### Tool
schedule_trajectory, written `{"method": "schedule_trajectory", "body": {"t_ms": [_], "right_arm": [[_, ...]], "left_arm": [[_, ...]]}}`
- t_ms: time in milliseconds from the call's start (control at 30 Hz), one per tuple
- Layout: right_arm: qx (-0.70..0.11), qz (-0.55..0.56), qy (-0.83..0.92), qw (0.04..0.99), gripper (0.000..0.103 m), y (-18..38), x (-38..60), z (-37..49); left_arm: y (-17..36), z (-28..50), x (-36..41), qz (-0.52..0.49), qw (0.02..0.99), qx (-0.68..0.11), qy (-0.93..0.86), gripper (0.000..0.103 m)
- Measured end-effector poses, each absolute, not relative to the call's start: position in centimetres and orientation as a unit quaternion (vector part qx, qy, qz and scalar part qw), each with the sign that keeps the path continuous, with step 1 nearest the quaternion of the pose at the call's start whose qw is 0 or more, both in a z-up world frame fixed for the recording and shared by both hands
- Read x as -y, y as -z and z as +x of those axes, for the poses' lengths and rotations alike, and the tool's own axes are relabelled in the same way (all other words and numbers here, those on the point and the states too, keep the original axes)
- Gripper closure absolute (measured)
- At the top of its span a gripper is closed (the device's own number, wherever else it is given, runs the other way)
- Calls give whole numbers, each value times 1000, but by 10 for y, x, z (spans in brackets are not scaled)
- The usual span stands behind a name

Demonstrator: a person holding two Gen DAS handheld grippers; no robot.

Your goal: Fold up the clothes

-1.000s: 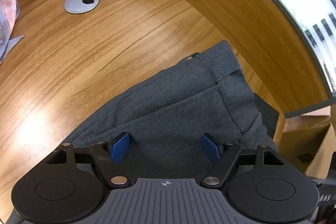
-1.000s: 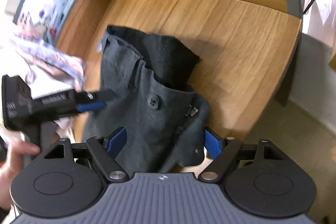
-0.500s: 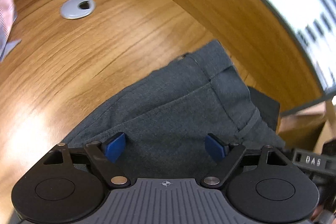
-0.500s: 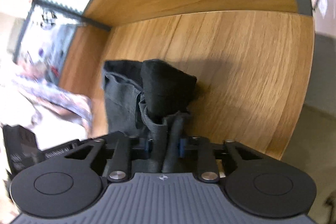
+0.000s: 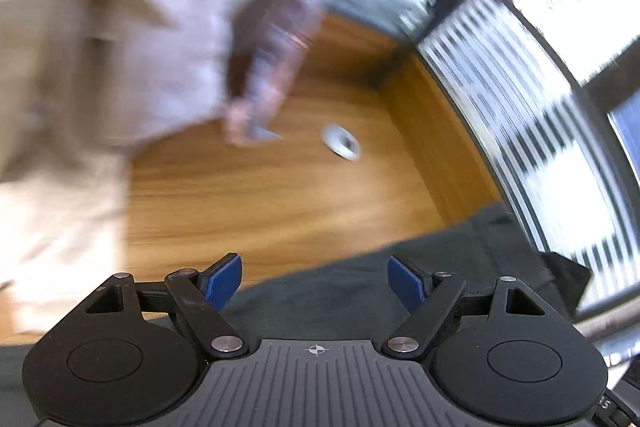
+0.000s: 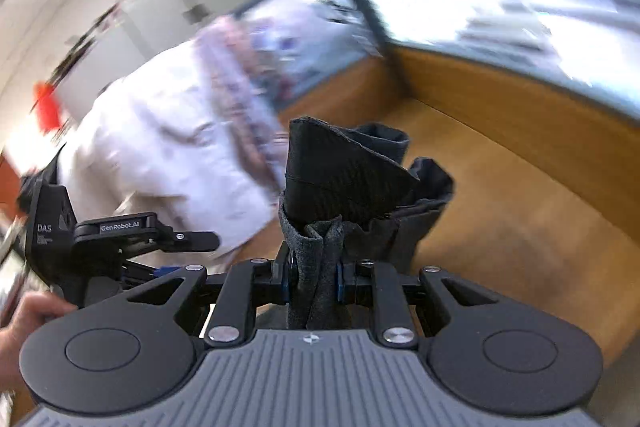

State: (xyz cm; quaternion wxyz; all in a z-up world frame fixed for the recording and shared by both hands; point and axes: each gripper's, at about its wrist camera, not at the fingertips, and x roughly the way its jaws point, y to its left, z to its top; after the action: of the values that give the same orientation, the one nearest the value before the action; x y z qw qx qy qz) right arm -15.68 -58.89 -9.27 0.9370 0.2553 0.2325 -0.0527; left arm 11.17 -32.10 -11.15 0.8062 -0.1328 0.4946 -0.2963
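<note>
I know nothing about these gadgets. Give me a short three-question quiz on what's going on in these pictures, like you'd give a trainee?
1. True or false: the left gripper has its blue pads spread apart with nothing between them.
2. What is the right gripper clamped on?
A. a bunched part of the dark grey garment
B. a cable
C. a cardboard box
3. Fill in: the round silver grommet is set into the wooden ____.

Key:
1. True. The garment's fabric lies beneath it, ungripped.
2. A. The cloth is pinched between the fingers and sticks up above them.
3. Table.
</note>
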Motion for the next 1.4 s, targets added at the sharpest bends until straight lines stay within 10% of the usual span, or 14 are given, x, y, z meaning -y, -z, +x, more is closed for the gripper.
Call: {"method": "schedule_trajectory", "body": {"t_ms": [667,1233,1400], "right_arm": [[-282,-74,-146,945,81,115,302,-155],[-373,-204,-147,893,56,207,200,-163],[-367,-171,-138,904,77,198,209,-160]], "left_arm": [[168,35,48,-225,802,-532,154,23],[206,28,57,-236,754,-573,217,16],[216,20,62,-260,733,-588,222,12]]}}
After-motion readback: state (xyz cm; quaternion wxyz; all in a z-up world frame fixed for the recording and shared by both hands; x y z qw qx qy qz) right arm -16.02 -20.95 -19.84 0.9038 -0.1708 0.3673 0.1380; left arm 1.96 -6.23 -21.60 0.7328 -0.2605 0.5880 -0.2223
